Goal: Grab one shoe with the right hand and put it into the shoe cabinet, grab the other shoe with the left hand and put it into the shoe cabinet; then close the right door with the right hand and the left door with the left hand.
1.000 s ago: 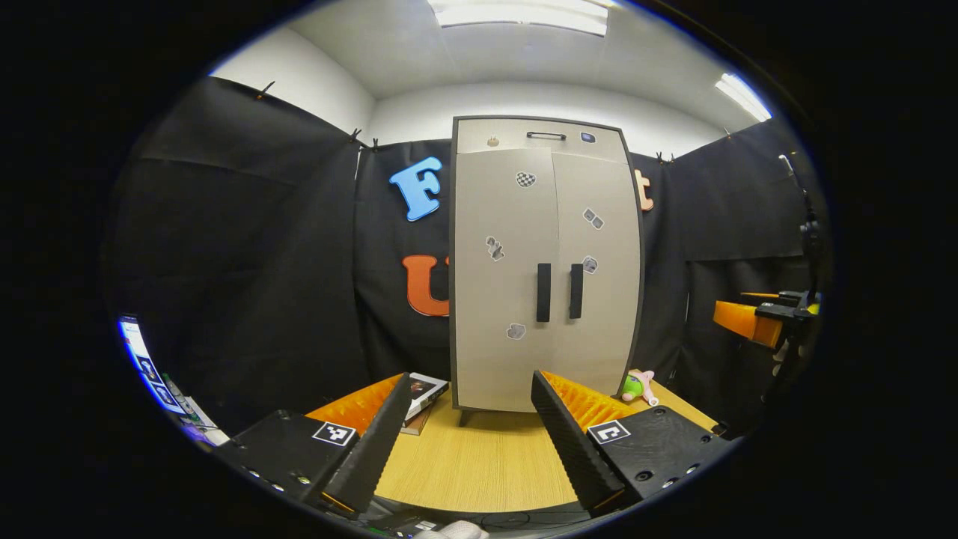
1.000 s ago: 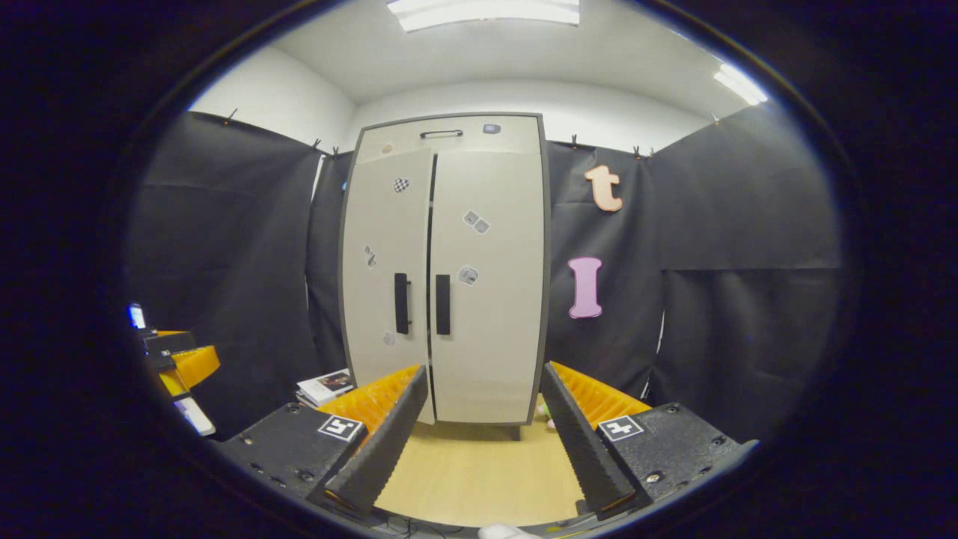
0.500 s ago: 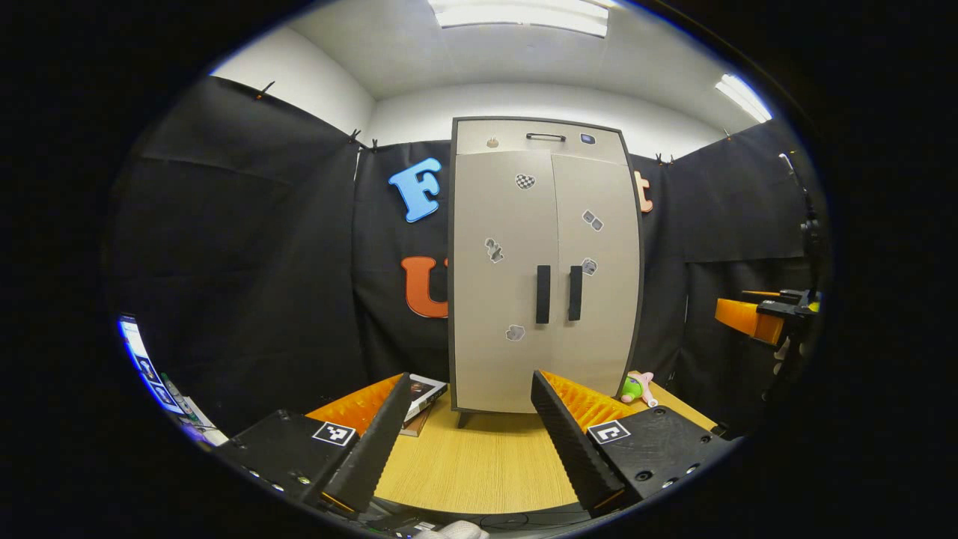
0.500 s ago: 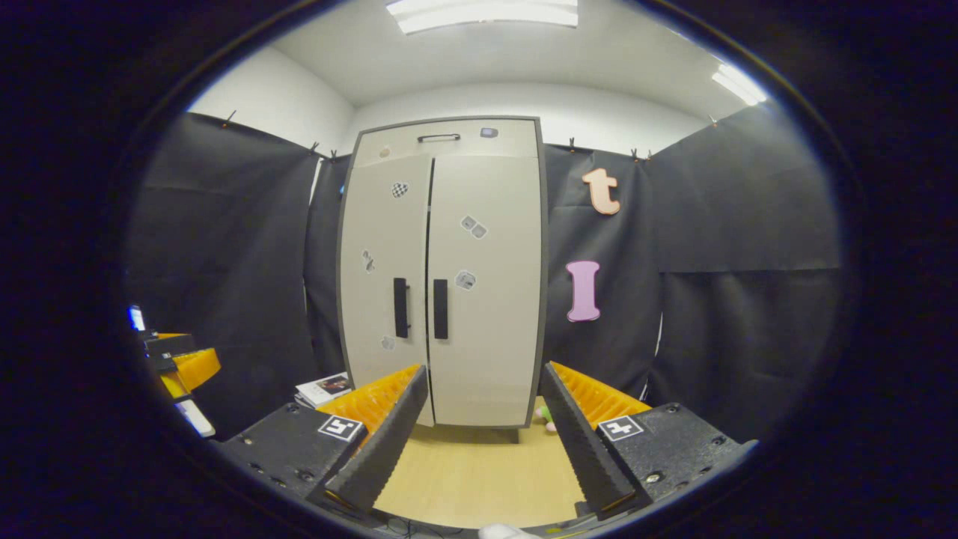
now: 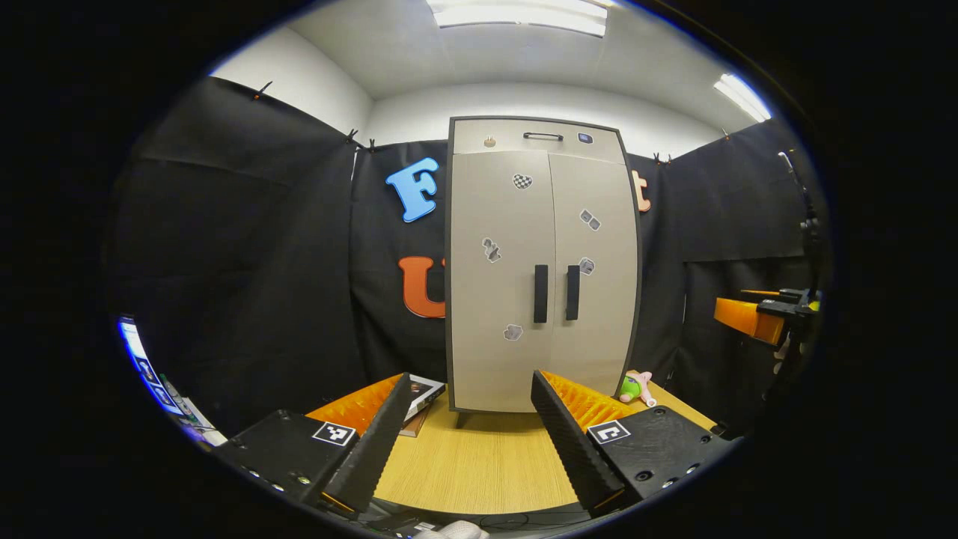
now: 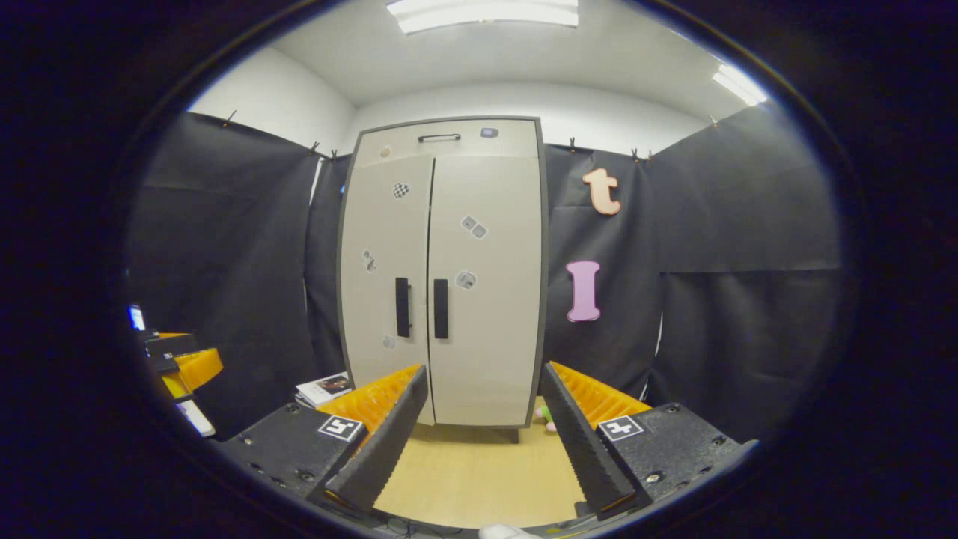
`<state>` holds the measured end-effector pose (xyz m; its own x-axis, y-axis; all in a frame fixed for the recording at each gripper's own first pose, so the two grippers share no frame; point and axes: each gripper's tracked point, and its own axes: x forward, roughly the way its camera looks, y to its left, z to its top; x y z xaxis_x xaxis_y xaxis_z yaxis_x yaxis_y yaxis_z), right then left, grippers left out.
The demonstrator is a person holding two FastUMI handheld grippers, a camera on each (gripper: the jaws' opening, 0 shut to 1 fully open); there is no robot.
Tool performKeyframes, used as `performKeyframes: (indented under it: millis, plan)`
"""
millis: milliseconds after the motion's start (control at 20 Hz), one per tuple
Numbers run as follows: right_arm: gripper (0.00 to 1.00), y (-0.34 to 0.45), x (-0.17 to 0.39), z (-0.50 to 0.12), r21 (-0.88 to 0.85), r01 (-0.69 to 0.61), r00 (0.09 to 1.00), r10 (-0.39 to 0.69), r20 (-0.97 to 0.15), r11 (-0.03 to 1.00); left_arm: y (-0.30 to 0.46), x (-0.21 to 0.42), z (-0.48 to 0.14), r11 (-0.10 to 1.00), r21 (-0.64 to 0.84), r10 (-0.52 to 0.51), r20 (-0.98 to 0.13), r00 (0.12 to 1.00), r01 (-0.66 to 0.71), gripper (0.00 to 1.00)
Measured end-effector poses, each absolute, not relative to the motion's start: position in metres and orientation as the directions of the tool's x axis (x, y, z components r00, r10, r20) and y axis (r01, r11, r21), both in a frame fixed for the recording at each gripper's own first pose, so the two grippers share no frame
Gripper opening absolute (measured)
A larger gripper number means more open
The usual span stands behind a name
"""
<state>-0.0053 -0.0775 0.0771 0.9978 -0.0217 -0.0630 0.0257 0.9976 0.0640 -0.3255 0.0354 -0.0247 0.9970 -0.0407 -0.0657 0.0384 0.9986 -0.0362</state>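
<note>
My left gripper and right gripper both hang w/ jaws spread wide, nothing between them, over the light wooden tabletop. Past that stands the tall beige two-door shoe cabinet, upright, long axis vertical, front facing me, both doors looking flush. I'd judge the door-closing step done & the task finished; next move is just backing off.

**Both grippers open, nothing held**

Left gripper: fingers spread wide, level, pointing forward. Right gripper: fingers likewise spread, nothing between them. In the left gripper view the right gripper sits far right, at mid height.
</note>
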Motion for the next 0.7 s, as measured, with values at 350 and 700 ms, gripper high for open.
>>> performKeyframes:
  millis: [350,700]
  plan:
    - [0.99,-0.0765,-0.0055,0.0785,0.06,0.022,0.998,-0.019,-0.057,0.998,0.0353,-0.3248,-0.0261,0.998,-0.043,-0.041,-0.067,0.997,0.038,0.96]
    - [0.99,-0.0756,-0.0045,0.0785,0.07,0.018,0.998,-0.014,-0.056,0.997,0.0373,-0.3253,-0.0259,0.999,-0.038,-0.034,-0.068,0.997,0.031,0.96]
